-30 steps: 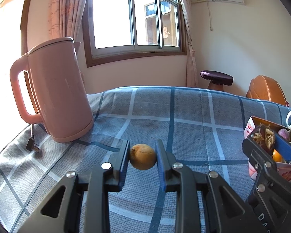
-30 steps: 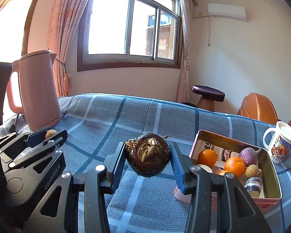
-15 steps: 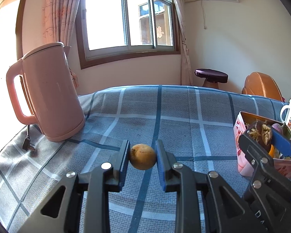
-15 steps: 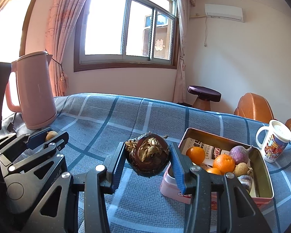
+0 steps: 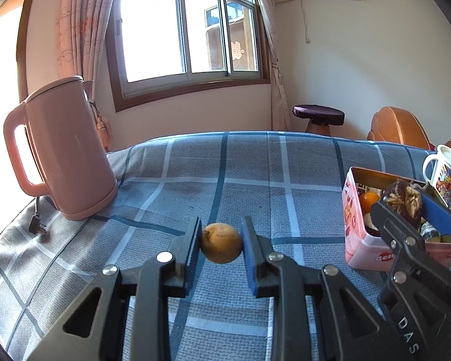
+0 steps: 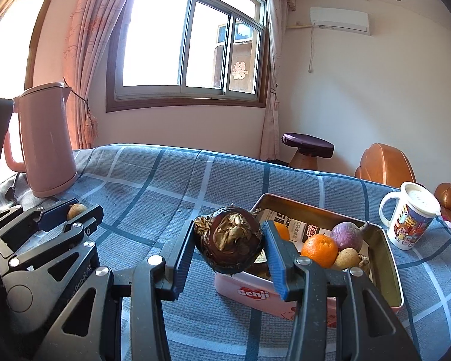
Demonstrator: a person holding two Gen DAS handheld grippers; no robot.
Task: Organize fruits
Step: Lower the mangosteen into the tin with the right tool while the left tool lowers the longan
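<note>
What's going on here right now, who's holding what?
A person is sorting fruit with a gripper in each hand. The left gripper is shut on a small yellow-brown fruit, held above the checked cloth. The right gripper is shut on a dark round fruit at the near end of the pink tin, which already holds an orange, a purple root and other pieces. Neither fruit has been let go yet. A pink kettle and a mug stand on the cloth.

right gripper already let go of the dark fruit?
No: the right gripper is shut on the dark fruit, its fingers pressing both sides, at the tin's near end.
</note>
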